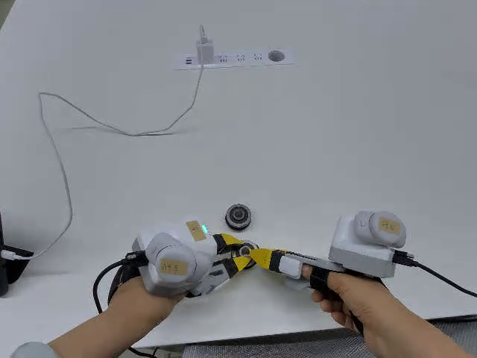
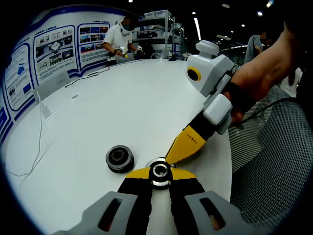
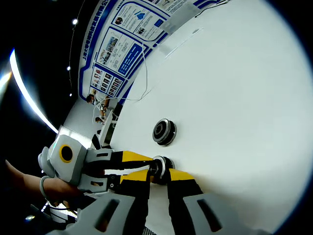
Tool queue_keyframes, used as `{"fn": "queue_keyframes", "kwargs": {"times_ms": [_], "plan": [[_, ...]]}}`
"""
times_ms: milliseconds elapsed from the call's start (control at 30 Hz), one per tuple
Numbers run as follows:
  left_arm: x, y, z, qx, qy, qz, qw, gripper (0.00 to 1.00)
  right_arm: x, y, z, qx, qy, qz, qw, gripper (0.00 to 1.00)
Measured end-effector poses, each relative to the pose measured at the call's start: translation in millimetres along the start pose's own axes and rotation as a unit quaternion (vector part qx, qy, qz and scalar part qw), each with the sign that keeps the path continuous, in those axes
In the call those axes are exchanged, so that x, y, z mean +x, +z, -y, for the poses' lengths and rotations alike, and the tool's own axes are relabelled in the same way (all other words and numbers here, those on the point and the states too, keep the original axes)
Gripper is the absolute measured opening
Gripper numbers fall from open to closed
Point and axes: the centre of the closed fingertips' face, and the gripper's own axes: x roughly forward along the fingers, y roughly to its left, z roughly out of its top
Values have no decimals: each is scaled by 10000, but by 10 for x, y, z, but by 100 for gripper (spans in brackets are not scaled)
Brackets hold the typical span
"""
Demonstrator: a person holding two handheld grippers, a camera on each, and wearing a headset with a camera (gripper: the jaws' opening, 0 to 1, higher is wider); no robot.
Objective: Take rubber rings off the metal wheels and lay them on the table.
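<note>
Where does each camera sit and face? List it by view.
Head view: on the headset, looking down at the table; left hand, right hand, left claw and right claw meet at the held wheel.
Left gripper view: on the left claw, along jaws shut on that wheel; right claw at right.
Right gripper view: on the right claw, jaws flanking that wheel; left claw at left.
Shared: both gripper views show the loose wheel.

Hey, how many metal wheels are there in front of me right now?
2. A loose wheel lies flat on the table just beyond the grippers; the second wheel is clamped between the left gripper and the right gripper. No others seem hidden.
</note>
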Motion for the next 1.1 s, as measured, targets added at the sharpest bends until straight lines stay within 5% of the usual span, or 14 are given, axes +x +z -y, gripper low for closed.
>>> {"fn": "queue_keyframes", "kwargs": {"times_ms": [1100], "plan": [[-23, 17, 23, -26, 5, 41, 10000, 13, 8, 9, 60, -181, -143, -196, 9995, 4]]}}
